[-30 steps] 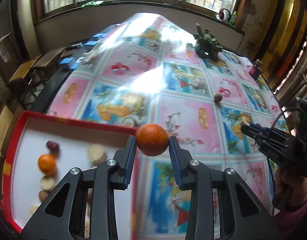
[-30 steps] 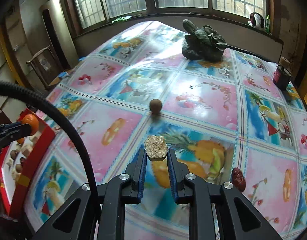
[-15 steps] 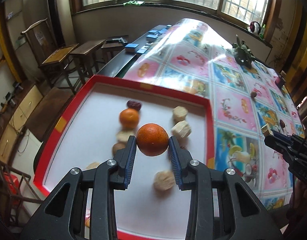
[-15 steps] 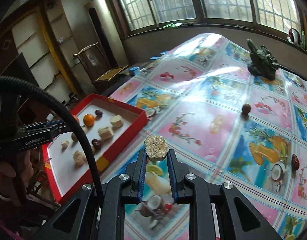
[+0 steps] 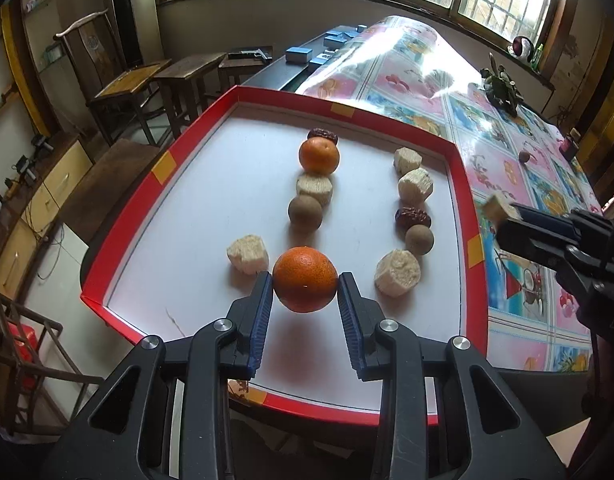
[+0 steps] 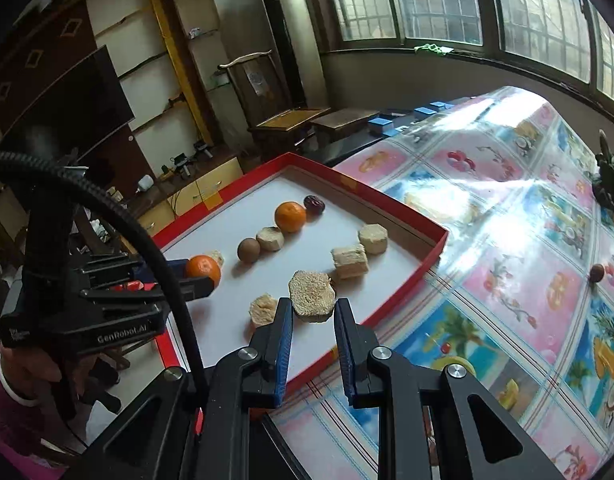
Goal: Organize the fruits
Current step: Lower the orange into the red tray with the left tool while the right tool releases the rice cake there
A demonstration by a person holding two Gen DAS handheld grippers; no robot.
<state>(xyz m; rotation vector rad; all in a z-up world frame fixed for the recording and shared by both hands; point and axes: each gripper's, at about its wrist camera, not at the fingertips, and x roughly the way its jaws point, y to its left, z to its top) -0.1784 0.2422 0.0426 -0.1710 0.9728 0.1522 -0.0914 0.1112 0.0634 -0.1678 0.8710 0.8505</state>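
Note:
My left gripper (image 5: 305, 286) is shut on an orange (image 5: 305, 281) and holds it above the near part of the red tray (image 5: 465, 204); it also shows in the right wrist view (image 6: 205, 274). In the tray lie two rows of fruit: a second orange (image 5: 319, 155), red dates, brown round fruits and several pale cut chunks. My right gripper (image 6: 311, 312) is shut on a pale cut chunk (image 6: 311, 297) over the tray's right edge; it shows at right in the left wrist view (image 5: 503, 210).
The tray sits at the left end of a table with a fruit-print cloth (image 6: 507, 264). A small brown fruit (image 6: 597, 272) lies loose on the cloth. A dark green ornament (image 5: 503, 90) stands far back. Wooden chairs (image 5: 127, 88) stand beyond the table's left edge.
Both grippers have moved left from over the cloth to the tray, each carrying its item. The left one has come lower and closer to the tray floor.

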